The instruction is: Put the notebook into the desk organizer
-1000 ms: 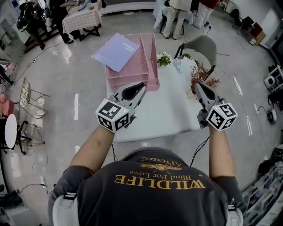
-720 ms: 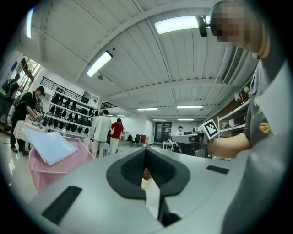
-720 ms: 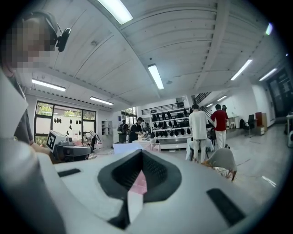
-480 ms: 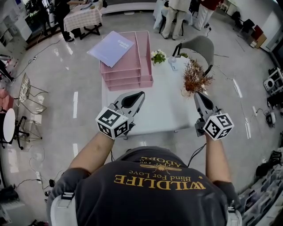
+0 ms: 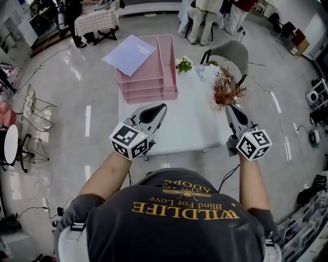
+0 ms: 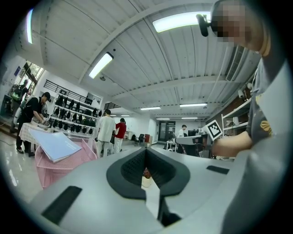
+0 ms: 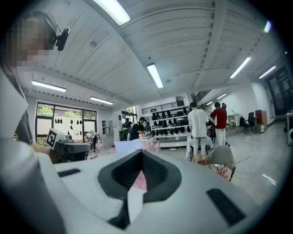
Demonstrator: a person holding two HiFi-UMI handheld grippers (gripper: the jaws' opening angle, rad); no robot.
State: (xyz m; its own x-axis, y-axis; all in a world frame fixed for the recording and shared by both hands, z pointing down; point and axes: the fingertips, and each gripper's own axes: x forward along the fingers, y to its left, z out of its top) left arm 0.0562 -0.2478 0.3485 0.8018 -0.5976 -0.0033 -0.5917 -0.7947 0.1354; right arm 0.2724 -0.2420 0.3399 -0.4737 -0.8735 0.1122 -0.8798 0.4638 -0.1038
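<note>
A lavender notebook [image 5: 129, 55] lies on top of the pink stacked desk organizer [image 5: 154, 87] and overhangs its left side. The organizer stands at the far left of the white table [image 5: 189, 117]. My left gripper [image 5: 163, 106] hovers over the table's near left part, shut and empty, well short of the organizer. My right gripper [image 5: 228, 107] is shut with nothing in it, just in front of the dried plant. In the left gripper view, the notebook [image 6: 57, 144] and organizer [image 6: 59, 167] show left of the shut gripper [image 6: 146, 153]. The right gripper [image 7: 141, 153] points at the organizer [image 7: 150, 145].
A small flower pot [image 5: 183, 65], a glass [image 5: 200, 73] and a reddish dried plant [image 5: 225, 89] stand on the table's far right. A grey chair [image 5: 230, 53] is behind the table. People stand at the back [image 5: 205, 15]. A wire chair [image 5: 33, 110] is on the floor at left.
Both grippers have drawn back from the organizer toward the table's near edge, and the table now looks farther off. The notebook has stayed on top of the organizer.
</note>
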